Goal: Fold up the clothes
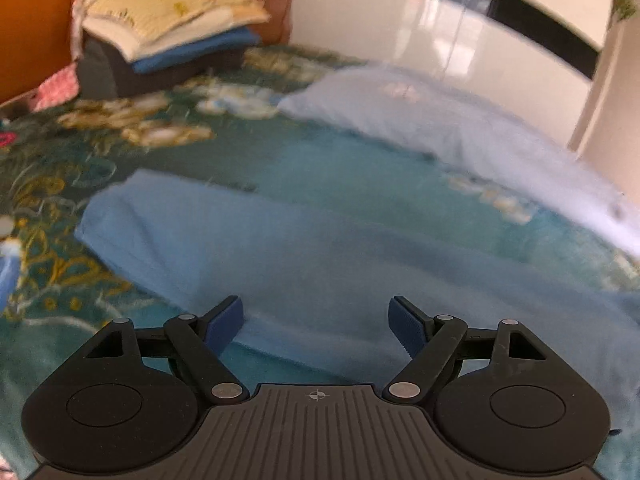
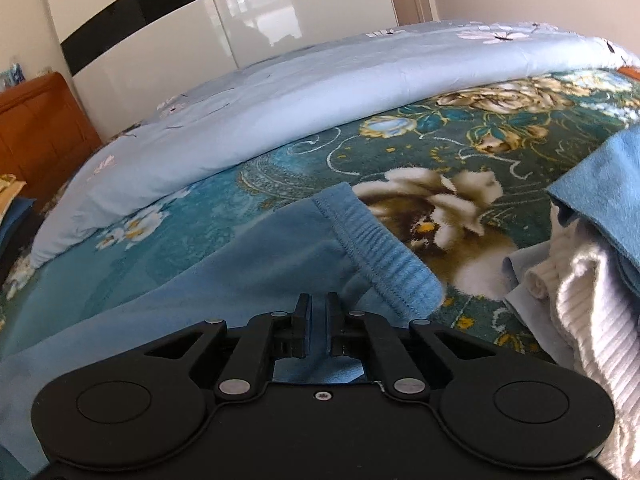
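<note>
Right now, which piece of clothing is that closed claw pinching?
Start at the bed's green floral blanket, below the long pale blue quilt. The plain blue fleece garment lies flat there, clamped in the right claw. Its ribbed elastic band distinguishes it from the white knit pile.

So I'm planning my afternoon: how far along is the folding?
Done: a folded stack sits by the headboard. In hand: the right gripper is shut on the blue garment, while the left gripper hangs open above it. Left: the unfolded pile beside it.
</note>
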Tool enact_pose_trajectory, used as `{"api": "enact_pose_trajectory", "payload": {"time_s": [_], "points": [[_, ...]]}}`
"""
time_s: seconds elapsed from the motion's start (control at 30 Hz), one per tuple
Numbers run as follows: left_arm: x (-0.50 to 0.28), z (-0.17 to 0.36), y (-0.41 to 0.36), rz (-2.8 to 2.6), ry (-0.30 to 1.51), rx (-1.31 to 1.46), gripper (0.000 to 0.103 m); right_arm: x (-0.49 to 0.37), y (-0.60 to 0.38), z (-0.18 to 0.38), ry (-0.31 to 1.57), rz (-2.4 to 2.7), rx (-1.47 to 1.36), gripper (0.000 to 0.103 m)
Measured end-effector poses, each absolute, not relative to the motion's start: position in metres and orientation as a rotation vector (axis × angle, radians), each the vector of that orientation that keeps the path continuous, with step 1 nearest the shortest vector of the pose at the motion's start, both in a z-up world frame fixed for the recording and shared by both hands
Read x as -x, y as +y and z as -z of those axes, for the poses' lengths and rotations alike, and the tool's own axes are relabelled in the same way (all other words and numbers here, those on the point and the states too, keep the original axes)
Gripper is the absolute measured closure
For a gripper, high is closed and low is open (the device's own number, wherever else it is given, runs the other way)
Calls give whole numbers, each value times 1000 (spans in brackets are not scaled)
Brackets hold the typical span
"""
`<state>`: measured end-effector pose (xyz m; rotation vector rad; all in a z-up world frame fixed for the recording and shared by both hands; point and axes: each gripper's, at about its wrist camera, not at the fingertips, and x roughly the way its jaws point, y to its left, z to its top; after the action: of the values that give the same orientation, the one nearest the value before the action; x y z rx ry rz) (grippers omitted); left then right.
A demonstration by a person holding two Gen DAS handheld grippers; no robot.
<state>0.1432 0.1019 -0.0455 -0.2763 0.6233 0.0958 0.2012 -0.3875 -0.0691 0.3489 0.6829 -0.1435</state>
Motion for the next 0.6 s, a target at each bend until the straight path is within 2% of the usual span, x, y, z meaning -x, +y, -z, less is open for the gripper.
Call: {"api": "enact_pose_trajectory", "payload": {"time_s": [0.2, 0.43, 0.5, 0.53, 0.6], "points": [[-169, 33, 124, -174, 572, 238, 24, -204, -382, 66, 693, 146, -325, 92], [-179, 40, 170, -273, 588, 295, 24, -205, -381, 65, 693, 151, -322, 92], [-176, 46, 179, -295, 603, 314, 36, -206, -381, 66, 694, 152, -324, 91], [-174, 50, 183, -308, 615, 323, 38, -206, -381, 66, 694, 152, -327, 91], [-170, 57, 188, -320, 628, 337, 59, -207, -382, 66, 694, 151, -328, 91]]}}
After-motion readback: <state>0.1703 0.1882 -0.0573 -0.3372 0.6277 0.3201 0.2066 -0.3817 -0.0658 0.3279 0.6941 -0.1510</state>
